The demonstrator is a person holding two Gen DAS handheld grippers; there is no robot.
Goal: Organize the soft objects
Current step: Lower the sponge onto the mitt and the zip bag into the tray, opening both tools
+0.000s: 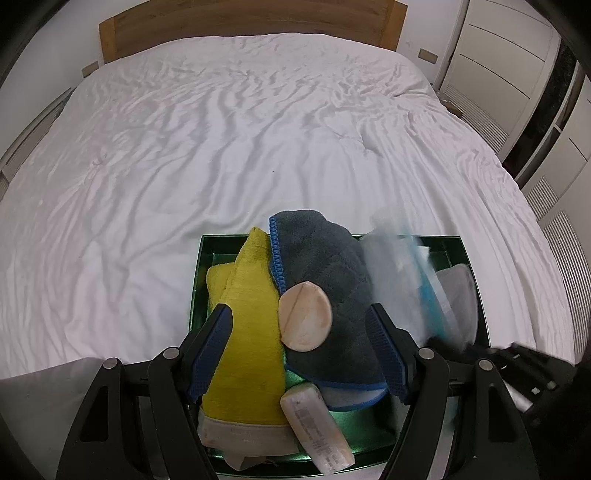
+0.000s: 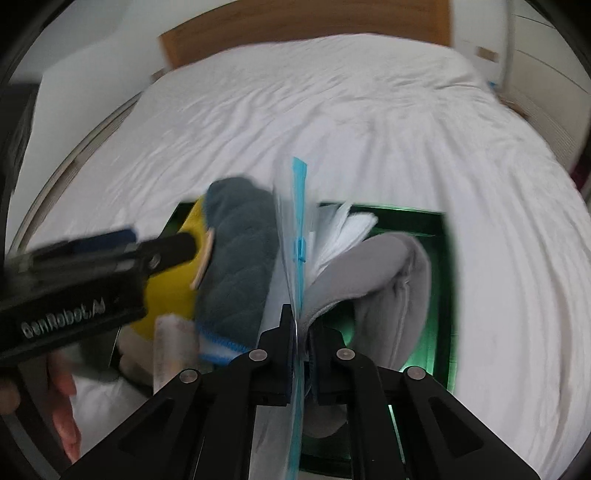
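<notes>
A green tray [image 1: 221, 239] on the white bed holds a yellow towel [image 1: 251, 332], a dark grey cloth with blue edging [image 1: 325, 266], a round beige pad [image 1: 304, 315] wedged upright between them, and a wrapped beige packet [image 1: 317, 428]. My left gripper [image 1: 299, 343] grips this bundle, its blue pads pressing the towel on one side and the dark cloth on the other. My right gripper [image 2: 298, 325] is shut on a clear zip bag with a blue strip [image 2: 299, 221], held edge-on over the tray's right half. A light grey cloth [image 2: 388, 266] lies under it.
The wrinkled white bedding [image 1: 258, 129] spreads around the tray, with a wooden headboard [image 1: 251, 18] at the far end. White cupboard doors [image 1: 517, 74] stand at the right. A person's hand [image 2: 62, 406] shows at the lower left of the right wrist view.
</notes>
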